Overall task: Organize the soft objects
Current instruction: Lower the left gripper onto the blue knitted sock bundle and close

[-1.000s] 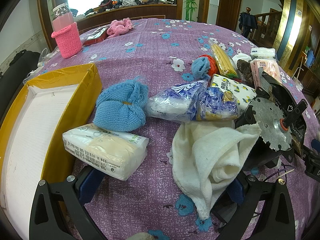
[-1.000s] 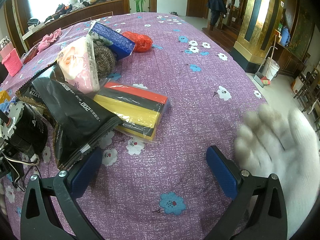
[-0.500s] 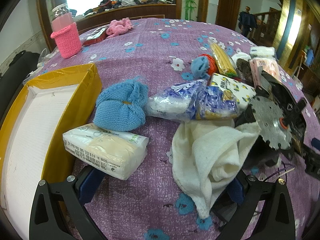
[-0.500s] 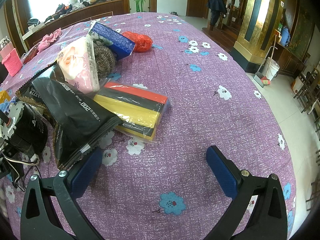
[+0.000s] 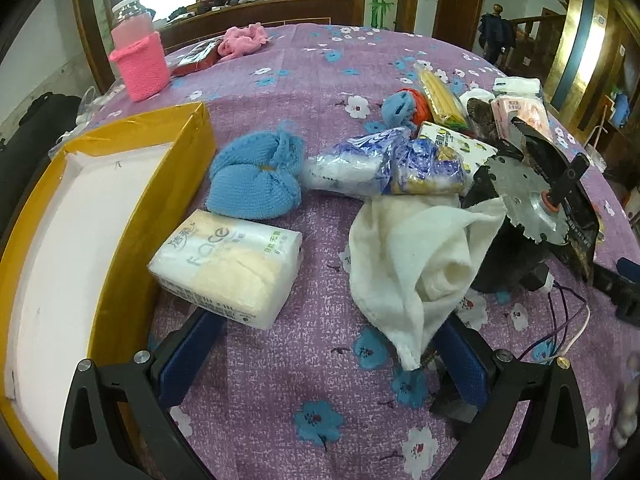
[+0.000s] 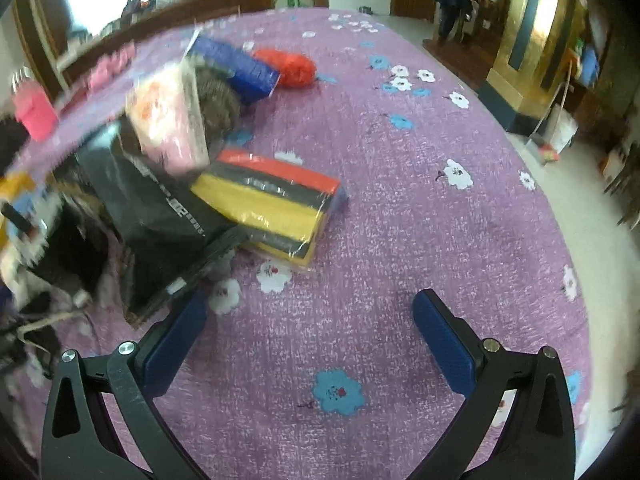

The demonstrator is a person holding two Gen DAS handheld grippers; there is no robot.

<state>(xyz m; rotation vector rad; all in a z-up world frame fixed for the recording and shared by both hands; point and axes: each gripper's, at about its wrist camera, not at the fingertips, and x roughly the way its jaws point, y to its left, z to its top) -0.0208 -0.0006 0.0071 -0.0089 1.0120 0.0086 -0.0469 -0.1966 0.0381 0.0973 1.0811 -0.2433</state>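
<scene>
In the left wrist view a tissue pack (image 5: 230, 266) lies beside the yellow box (image 5: 120, 216), with a blue knitted cloth (image 5: 254, 178) behind it and a white towel (image 5: 416, 252) to the right. My left gripper (image 5: 324, 350) is open low over the purple tablecloth, its pads just short of the pack and the towel. In the right wrist view a pack of coloured sponges (image 6: 276, 204) lies ahead, next to a black bag (image 6: 160, 212) and a pink tissue pack (image 6: 168, 116). My right gripper (image 6: 308, 340) is open above bare cloth.
A circular saw blade on a black tool (image 5: 528, 200) sits right of the towel, with loose wires (image 5: 560, 328) near it. A pink-sleeved bottle (image 5: 138, 54) stands at the back left. Plastic-wrapped packs (image 5: 384, 164) fill the middle. The table edge (image 6: 576, 264) drops off to the right.
The left gripper has shifted slightly, and the pack's printed top now shows. The right view has turned blurred from motion and lifted a little. The white gloved hand seen a second ago is gone.
</scene>
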